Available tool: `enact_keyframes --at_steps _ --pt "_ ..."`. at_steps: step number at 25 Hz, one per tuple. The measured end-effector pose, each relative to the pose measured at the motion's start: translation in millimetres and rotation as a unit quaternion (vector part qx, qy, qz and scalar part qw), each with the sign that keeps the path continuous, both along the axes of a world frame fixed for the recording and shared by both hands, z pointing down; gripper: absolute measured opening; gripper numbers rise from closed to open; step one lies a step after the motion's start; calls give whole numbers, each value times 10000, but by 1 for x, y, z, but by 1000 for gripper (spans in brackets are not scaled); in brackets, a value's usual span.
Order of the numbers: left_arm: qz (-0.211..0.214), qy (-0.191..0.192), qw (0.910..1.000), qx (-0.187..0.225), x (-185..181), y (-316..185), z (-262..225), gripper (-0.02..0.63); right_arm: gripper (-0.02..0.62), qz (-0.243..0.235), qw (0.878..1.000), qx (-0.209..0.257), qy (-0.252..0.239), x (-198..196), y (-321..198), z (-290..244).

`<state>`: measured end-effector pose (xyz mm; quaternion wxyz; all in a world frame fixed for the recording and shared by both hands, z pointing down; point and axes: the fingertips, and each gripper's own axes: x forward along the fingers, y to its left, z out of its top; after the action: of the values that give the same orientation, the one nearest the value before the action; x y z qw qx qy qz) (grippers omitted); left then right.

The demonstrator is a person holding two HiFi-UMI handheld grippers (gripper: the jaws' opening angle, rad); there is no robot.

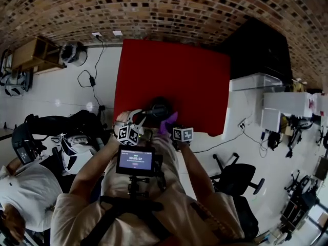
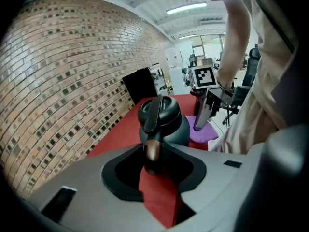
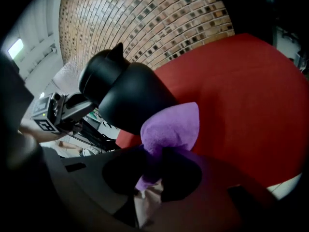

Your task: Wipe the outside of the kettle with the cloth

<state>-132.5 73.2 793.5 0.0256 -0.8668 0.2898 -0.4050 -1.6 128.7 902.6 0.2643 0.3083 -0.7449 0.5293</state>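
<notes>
Black kettle [image 3: 130,100] braced for wiping.
The left gripper [image 2: 152,153] clamps its handle [image 2: 153,146] as a brace; the right gripper [image 3: 149,173] pinches the purple cloth [image 3: 171,129] beside its body.

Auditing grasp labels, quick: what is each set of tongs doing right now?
Left tongs: closed on the dark handle of the black rounded kettle.
Right tongs: closed on the purple fluffy cloth.

red table [image 1: 169,76] | brick wall [image 1: 154,9] | black office chair [image 1: 238,181] on floor
</notes>
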Motion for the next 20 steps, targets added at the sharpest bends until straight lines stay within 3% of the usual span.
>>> enact_keyframes --at_steps 5,13,15,20 --pt "-528 248 9978 -300 -19 5 1 153 94 312 9989 306 -168 17 -6 -19" --pt "-987 759 9910 -498 -57 25 6 161 95 1138 9885 967 -244 59 -34 -48" --pt "-1405 1152 9812 -645 -66 19 -13 161 95 1271 9849 1166 -138 74 -39 -57" --pt "-2347 2223 9422 -879 -87 9 -39 160 95 1579 9689 1906 12 115 -52 -116"
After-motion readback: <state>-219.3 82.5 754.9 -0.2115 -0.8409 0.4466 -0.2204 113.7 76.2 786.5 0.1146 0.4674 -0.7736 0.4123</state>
